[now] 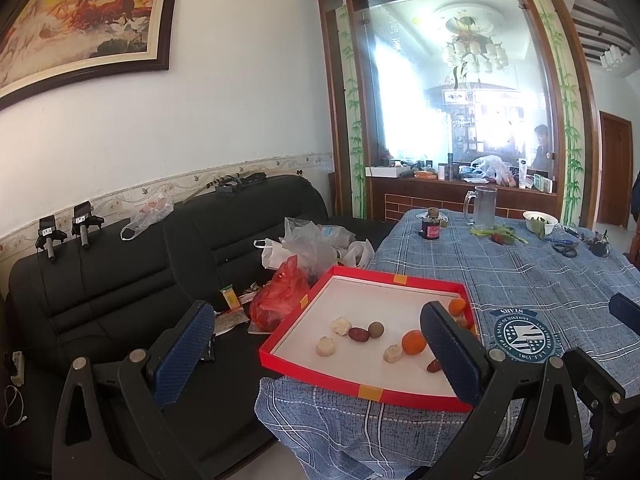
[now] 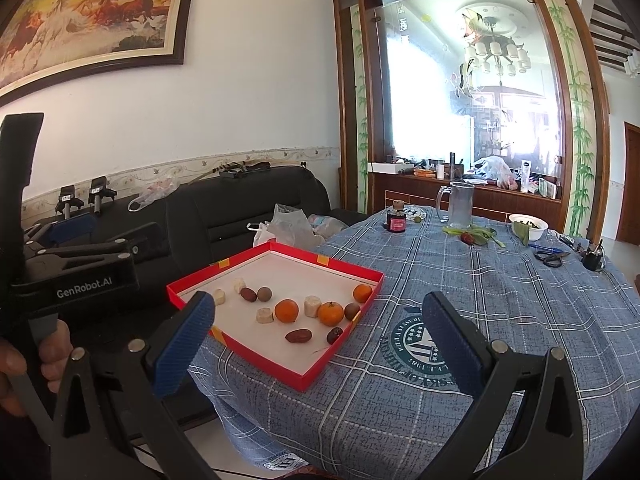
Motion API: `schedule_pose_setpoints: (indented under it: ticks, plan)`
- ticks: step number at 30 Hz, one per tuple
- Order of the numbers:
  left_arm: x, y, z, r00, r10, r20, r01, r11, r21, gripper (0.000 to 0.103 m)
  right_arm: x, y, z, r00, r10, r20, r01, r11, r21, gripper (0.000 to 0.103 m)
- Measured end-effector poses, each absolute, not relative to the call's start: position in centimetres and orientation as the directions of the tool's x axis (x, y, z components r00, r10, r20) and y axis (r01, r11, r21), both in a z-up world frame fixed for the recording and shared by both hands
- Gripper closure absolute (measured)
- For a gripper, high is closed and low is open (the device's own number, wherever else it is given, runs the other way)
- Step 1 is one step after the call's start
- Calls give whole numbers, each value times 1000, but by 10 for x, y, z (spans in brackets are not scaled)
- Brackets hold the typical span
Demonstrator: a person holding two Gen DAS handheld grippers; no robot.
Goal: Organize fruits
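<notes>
A red-rimmed tray with a white floor (image 1: 372, 280) (image 2: 320, 368) sits at the near left corner of the blue plaid table. It holds several small fruits: oranges (image 1: 414, 342) (image 2: 286, 310), dark red dates (image 1: 359, 334) (image 2: 298, 335), brown round longans (image 1: 376, 329) (image 2: 264, 294) and pale chunks (image 1: 341, 325) (image 2: 264, 315). My left gripper (image 1: 320, 344) is open and empty, held above the tray's near edge. My right gripper (image 2: 320, 340) is open and empty, above the tray's near corner. The left gripper's body (image 2: 80, 268) shows at the left in the right wrist view.
A black sofa (image 1: 140, 272) left of the table carries plastic bags (image 1: 280, 300). At the table's far end stand a glass mug (image 2: 460, 204), a small dark jar (image 2: 396, 220), a white bowl (image 2: 528, 227), green leaves with a red date (image 2: 468, 237) and scissors (image 2: 550, 258).
</notes>
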State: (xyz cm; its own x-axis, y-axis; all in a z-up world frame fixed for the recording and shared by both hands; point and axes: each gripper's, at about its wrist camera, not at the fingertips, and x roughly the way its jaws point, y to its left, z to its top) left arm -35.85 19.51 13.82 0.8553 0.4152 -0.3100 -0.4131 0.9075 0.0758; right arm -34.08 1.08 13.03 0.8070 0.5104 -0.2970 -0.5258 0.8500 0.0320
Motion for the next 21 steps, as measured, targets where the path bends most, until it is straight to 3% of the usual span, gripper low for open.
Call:
schedule_pose_setpoints:
  ticks: [21]
  plan:
    - [-359,195,136,850,419,-320,-419,905,73,0,-338,15,128,793,527,-305,-548,836,19,0]
